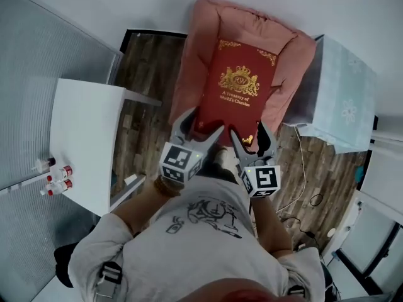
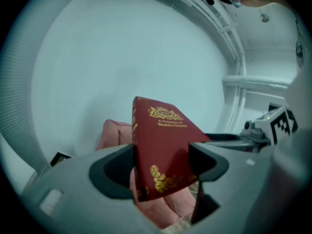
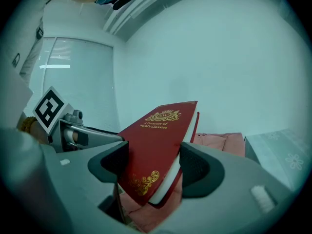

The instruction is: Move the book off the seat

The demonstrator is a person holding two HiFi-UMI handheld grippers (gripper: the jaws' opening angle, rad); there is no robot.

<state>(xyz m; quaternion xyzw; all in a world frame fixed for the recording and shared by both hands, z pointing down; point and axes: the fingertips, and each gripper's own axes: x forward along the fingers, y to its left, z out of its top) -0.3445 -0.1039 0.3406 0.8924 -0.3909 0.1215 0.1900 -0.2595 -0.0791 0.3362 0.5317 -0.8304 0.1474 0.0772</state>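
While you stand over the wooden floor (image 1: 145, 61), a white counter (image 1: 82, 131) sits at your far left, with small bottles (image 1: 58, 178) near its outer edge. Your left hand-held gripper (image 1: 200, 128) pinches the near left corner of the red book (image 1: 238, 80), its jaws closed on the spine side. The book, with a gold crest on its cover, hangs tilted in the air above the pink cushioned seat (image 1: 208, 24) and does not rest on it. Your right hand-held gripper (image 1: 250, 140) clamps the near right corner, one jaw against the cover and the other toward the page edge. Just right of the seat stands a pale cabinet (image 1: 343, 99) with a flower print.
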